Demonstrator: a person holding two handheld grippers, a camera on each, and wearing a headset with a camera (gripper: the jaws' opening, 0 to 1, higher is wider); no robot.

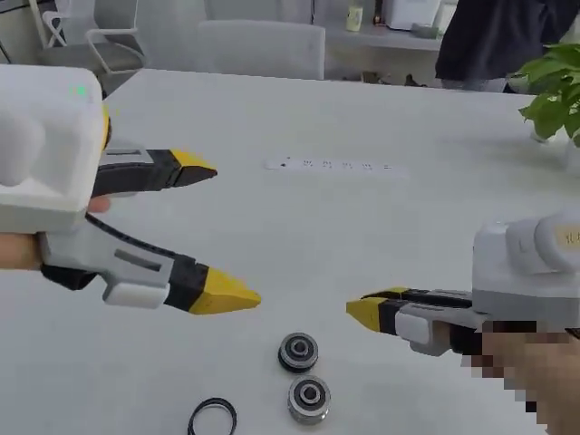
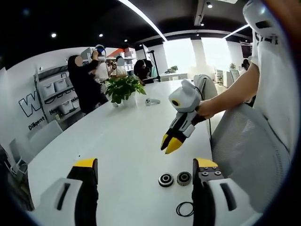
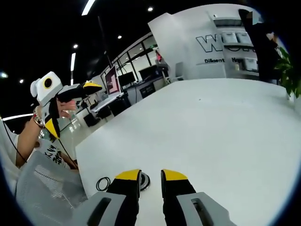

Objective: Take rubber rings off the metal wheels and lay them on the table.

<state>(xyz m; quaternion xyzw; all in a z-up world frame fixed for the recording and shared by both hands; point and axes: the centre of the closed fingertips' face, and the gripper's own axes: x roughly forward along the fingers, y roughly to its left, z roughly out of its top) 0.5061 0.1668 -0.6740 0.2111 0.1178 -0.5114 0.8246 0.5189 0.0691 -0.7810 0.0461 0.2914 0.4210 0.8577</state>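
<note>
Left claw hangs above the table with its jaws spread wide and nothing between them. The right claw comes in from the other side, its yellow tips drawn nearly together on nothing and aimed toward the wheels.

Nearest the person, one black rubber ring lies flat on the table, apart from both wheels. Just beside it is the near wheel, lying flat, with a rim that looks bare and silvery. Close behind that is the far wheel, which has a dark band round its rim. I take that band to be its rubber ring, not yet taken off.

By that reading the job is about half done: one ring is off and laid down, and one is left to pull. Neither claw touches either wheel.

Farther along the tabletop is a white power strip. A leafy plant stands at the right edge, with a grey chair and a person in dark clothes beyond.
</note>
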